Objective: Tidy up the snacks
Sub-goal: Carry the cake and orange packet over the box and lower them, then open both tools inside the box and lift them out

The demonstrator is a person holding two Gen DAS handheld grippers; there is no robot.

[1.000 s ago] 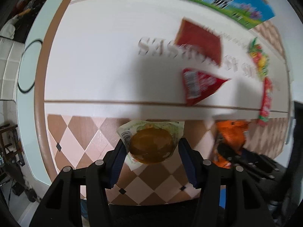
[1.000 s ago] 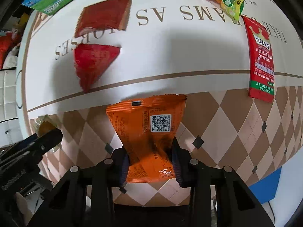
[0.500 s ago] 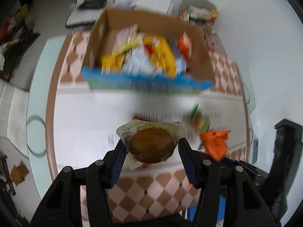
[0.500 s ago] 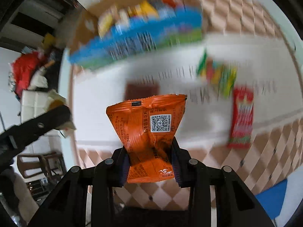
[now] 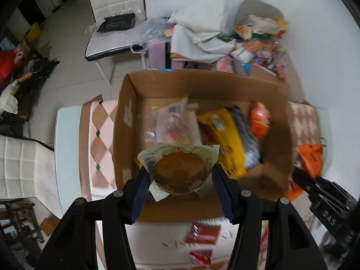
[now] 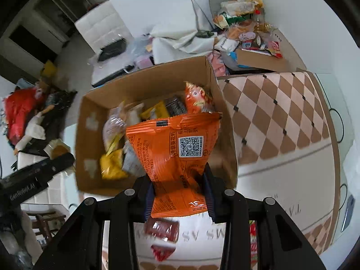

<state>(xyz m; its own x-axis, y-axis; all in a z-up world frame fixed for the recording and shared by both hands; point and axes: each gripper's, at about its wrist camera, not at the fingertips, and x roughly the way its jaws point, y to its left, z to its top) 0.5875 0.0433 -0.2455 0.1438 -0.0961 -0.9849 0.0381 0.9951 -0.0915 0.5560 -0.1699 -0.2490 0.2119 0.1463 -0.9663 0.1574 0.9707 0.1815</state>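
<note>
Already, in the left wrist view, the box (image 5: 126,121) on the counter (image 5: 67,135) holds several packets, a yellow one (image 5: 227,135) and an orange one (image 5: 259,121) among them, so part of the sorting looks done. The left tongs (image 5: 180,175) are clamped on a wrapped brown cake (image 5: 181,172), which hangs over the box's near half and is not yet let go. Red packets (image 5: 202,235) lie on the counter below the box.

In the right wrist view, the right tongs (image 6: 180,189) are closed tight on an orange bag (image 6: 175,155), held above the near wall of the box (image 6: 87,121). Two red packets (image 6: 162,227) lie loose on the counter (image 6: 281,117), with another at the right edge, so those are likely left to move after these two drops.
</note>
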